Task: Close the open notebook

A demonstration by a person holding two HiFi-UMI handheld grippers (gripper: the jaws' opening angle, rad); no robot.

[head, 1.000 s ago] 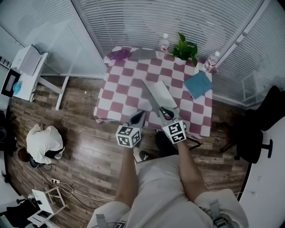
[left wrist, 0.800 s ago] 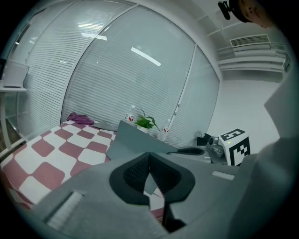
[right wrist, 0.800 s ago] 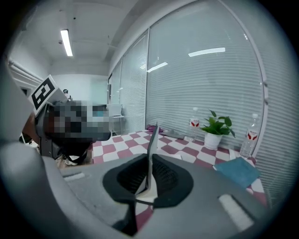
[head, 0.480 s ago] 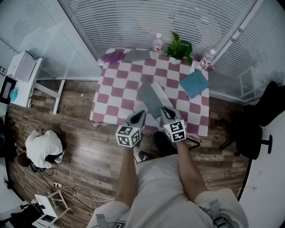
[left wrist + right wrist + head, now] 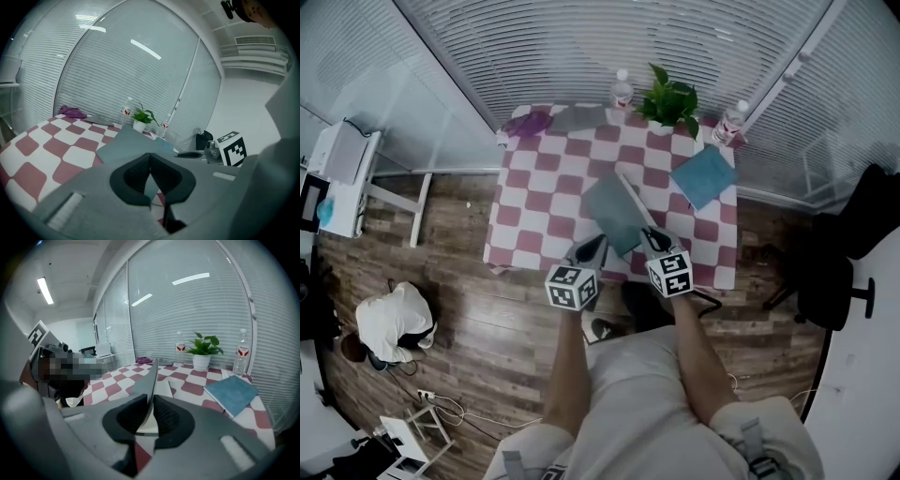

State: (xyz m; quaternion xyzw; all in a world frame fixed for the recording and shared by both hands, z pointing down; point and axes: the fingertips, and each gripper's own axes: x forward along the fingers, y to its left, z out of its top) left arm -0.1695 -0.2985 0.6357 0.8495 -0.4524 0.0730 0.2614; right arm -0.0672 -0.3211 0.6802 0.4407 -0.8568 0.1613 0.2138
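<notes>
Cover [image 5: 614,211] swung left, lower.
Right gripper [image 5: 150,412], jaws just loosening, pinches it; I'd lower slowly. Left gripper [image 5: 150,180]: pressed together.

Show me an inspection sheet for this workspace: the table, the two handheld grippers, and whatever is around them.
Surface: table under a red-and-white checked cloth.
Job's things: notebook, grey cover raised, not yet closed.
Clutter: blue book, plant, bottle, second bottle, purple cloth, flat grey item.
Grippers: left gripper shut, empty. Right gripper grips the notebook's cover; its jaws have just been opening.
Cables: cables on the floor.
Surroundings: blinds, chair, side desk, a person crouched on the floor.
</notes>
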